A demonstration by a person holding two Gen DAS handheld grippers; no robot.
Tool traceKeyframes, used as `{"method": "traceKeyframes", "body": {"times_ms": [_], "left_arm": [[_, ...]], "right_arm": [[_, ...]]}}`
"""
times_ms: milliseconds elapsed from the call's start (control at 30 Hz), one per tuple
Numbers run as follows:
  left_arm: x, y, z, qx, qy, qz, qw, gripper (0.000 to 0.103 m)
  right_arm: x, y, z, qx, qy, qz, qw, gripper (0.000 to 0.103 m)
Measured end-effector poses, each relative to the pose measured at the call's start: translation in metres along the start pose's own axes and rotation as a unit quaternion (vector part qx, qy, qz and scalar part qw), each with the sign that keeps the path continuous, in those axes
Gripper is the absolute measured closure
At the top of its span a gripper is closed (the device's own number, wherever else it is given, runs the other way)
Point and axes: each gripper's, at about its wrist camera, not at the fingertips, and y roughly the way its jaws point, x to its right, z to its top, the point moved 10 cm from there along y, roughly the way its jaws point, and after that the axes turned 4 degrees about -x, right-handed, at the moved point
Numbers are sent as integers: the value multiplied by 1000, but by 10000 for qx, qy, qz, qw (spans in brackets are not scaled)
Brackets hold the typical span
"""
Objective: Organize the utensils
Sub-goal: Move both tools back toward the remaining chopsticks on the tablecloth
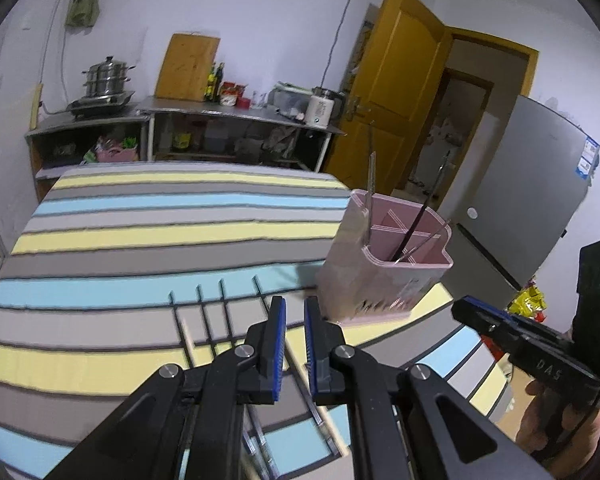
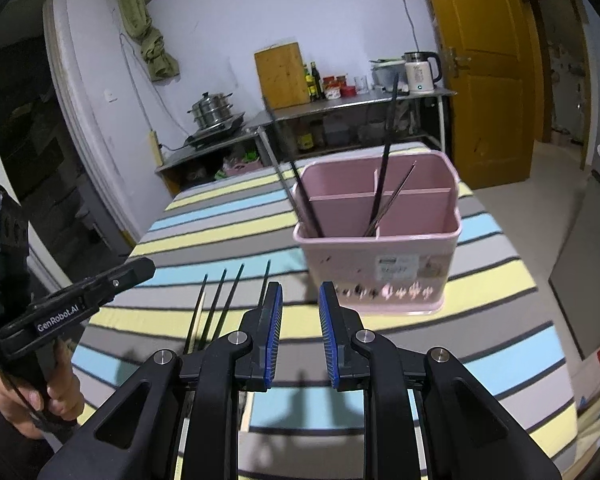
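The left gripper (image 1: 295,322) had its jaws nearly closed on nothing; the right gripper (image 2: 300,308) held its jaws partly apart, also empty; loose chopsticks (image 2: 224,300) lay on the striped tabletop (image 2: 480,336) just beneath and ahead of both, likely for picking; the pink caddy (image 2: 380,248) stood beyond, already holding several upright.

Left claw (image 1: 295,316) nearly closed, empty, over striped tabletop (image 1: 140,220). Chopsticks (image 1: 212,312) flat just left of claw; pink holder (image 1: 380,276) to the right.
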Motion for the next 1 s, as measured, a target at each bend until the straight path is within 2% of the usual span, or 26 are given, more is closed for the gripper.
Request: {"method": "traceKeyframes", "body": {"times_ms": [400,467,767,1000], "left_arm": [[-54,22,-52,-496,-460,366,9970,94],[-63,28,-57,-571,-544,421,9960,90],[-95,59,-66,-794,-825,678,9911,88],[-115,81,-54,-856,-958,769,9887,87]], "right_arm": [[-20,25,-36,-416,-101,205,9989,83],[-24,31,-40,-490,-129,239,9984,83],[-36,59,-52,-783,-218,326,9962,83],[-47,80,-55,-922,-273,424,9945,83]]}}
